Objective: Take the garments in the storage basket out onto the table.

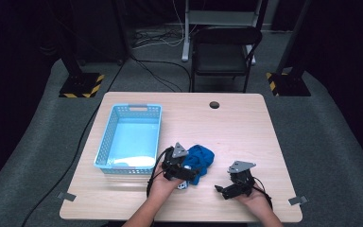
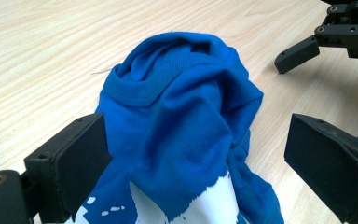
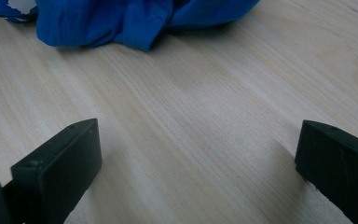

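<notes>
A crumpled blue shirt (image 1: pixel 200 160) with a white print lies on the wooden table (image 1: pixel 236 137), just right of the basket. My left gripper (image 1: pixel 185 174) is at its near edge. In the left gripper view the shirt (image 2: pixel 182 126) bulges up between the wide-apart jaws, and the gripper (image 2: pixel 198 165) is open around it. My right gripper (image 1: pixel 220 190) rests near the front edge, to the right of the shirt, open over bare wood (image 3: pixel 200 158). The shirt's edge (image 3: pixel 121 18) lies beyond its jaws.
A light blue plastic basket (image 1: pixel 105 151) stands empty on the left half of the table. A round cable hole (image 1: pixel 214 104) sits near the far edge. A black chair (image 1: pixel 222 52) stands behind the table, with cables on the floor.
</notes>
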`<state>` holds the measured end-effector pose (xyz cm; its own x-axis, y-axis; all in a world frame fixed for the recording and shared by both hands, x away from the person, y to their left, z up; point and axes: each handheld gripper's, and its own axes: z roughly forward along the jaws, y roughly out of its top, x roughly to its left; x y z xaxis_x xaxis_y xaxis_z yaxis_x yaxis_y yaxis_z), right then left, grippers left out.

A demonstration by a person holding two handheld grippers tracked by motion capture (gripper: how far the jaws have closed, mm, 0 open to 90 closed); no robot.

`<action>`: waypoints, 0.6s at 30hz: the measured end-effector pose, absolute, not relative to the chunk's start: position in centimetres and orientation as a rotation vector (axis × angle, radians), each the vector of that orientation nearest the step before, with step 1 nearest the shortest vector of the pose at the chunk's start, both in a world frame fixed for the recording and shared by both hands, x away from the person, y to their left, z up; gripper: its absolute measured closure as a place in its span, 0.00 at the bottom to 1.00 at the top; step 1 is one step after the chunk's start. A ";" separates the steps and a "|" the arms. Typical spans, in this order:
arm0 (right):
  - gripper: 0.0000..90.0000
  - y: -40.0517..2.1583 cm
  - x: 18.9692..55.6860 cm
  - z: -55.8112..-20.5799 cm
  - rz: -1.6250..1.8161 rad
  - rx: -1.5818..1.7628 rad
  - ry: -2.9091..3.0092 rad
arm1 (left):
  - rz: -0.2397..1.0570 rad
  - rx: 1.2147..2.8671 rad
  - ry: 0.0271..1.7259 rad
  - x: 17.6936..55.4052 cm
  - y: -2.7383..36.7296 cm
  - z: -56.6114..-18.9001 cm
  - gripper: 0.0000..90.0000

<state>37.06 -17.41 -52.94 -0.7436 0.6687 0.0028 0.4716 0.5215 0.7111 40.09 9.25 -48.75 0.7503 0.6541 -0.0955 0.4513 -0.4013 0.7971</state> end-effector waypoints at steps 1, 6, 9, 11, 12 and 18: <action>0.00 -17.4 37.1 -52.9 1.043 0.958 2.493 | 0.291 2.061 0.832 40.0 9.3 -48.7 0.07; 0.00 -17.4 37.1 -52.9 1.044 0.958 2.493 | 0.284 2.062 0.825 39.8 9.6 -48.4 0.07; 0.00 -17.4 37.1 -52.9 1.043 0.958 2.493 | 0.281 2.051 0.822 39.5 9.9 -48.0 0.07; 0.00 -17.4 37.1 -52.9 1.043 0.958 2.494 | 0.279 2.046 0.813 39.2 10.1 -47.7 0.07; 0.00 -17.4 37.1 -52.9 1.043 0.958 2.494 | 0.283 2.047 0.811 39.1 10.1 -47.5 0.07; 0.00 -17.4 37.1 -52.9 1.041 0.956 2.493 | 0.289 2.035 0.798 38.6 10.9 -46.4 0.07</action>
<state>37.06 -17.40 -52.94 -0.7439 0.6683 0.0006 0.4703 0.5229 0.7109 38.59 10.86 -46.44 0.7639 0.6377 -0.0989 0.4263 -0.3835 0.8193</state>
